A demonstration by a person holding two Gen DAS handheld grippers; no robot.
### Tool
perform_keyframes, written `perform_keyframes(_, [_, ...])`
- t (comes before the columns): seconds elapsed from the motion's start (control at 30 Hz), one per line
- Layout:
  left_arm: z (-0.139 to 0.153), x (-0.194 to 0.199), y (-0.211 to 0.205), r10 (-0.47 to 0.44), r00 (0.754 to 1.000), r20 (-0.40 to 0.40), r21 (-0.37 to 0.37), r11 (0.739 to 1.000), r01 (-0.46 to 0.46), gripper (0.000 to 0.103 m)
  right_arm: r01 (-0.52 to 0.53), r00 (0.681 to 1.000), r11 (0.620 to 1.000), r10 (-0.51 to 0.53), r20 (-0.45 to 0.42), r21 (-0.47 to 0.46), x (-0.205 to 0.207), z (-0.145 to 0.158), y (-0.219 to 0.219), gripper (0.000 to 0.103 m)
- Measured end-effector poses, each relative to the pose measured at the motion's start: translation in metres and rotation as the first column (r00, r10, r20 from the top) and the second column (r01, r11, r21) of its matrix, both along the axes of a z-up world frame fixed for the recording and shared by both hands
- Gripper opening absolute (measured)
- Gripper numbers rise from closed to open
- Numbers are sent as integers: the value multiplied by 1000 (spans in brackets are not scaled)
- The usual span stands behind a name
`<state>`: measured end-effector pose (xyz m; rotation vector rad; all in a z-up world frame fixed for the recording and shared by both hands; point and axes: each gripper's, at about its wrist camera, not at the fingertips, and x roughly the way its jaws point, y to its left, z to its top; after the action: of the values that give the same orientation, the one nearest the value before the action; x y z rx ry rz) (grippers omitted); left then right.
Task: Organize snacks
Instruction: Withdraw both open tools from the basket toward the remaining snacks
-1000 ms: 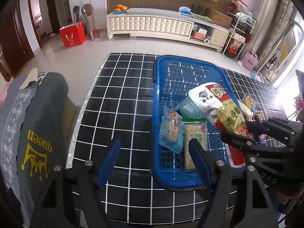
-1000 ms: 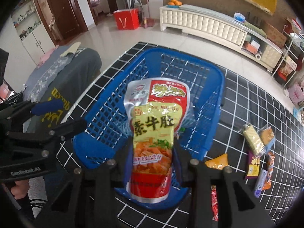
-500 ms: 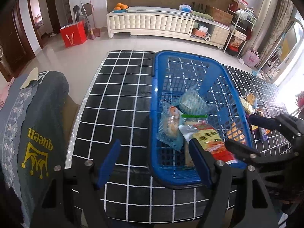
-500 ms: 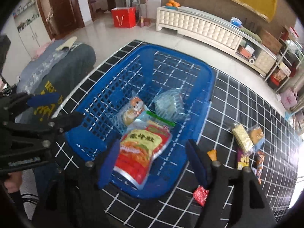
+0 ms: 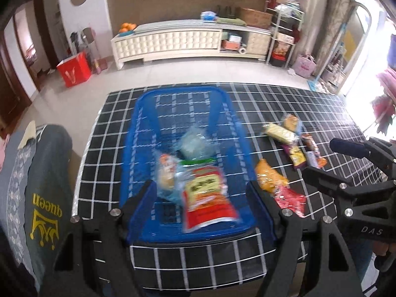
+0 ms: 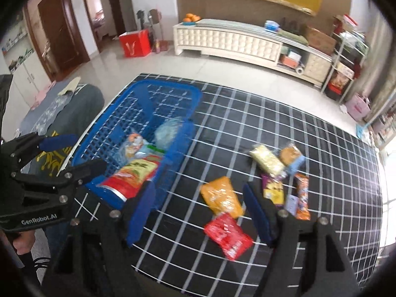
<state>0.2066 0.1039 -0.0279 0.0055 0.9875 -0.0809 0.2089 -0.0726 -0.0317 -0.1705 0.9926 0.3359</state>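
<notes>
Both grippers I'm running are released and empty. My right gripper [image 6: 198,212] hangs spread over the checked tablecloth [image 6: 247,113], with the orange packet [image 6: 221,196] and red packet [image 6: 229,235] lying between its fingers. At about one o'clock from it sit the remaining loose snacks [image 6: 279,165]. My left gripper [image 5: 201,203] is open at the near end of the blue basket [image 5: 230,104]. Inside the basket, the red-and-yellow pouch [image 5: 206,196] lies flat on other wrapped snacks [image 5: 194,143]. At ten o'clock in the left wrist view stands a red bag [image 5: 74,71] on the floor.

Red bag [image 5: 73,68] beside white sideboard [image 5: 173,43]
</notes>
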Motion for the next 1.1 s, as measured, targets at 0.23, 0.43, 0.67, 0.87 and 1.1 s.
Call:
perform_keyframes(0.23, [6,3,-66,-88,996,8,14,996,88,72,81,997,997,-81,11,10,-9,8,-62,77])
perform_keyframes(0.43, [0,-1,-111,-130,992,-2,7,992,130,72,82,997,996,-82,-4,27,-15,0,-102,79])
perform_keyframes(0.67, [-23,-24,-138,-113,994,-7,-19,993,113,72,-16,1000,999,17,-17,43,-25,-27,-124,89])
perform_keyframes(0.87, [-58,-57,-148,-57,998,0,-38,998,57,72,-138,990,989,139,-27,51,-38,-60,-125,90])
perform_keyframes(1.1, [-101,-65,-137,20,997,-73,-60,998,-24,72,-265,961,964,265,-74,21,-43,-102,-109,91])
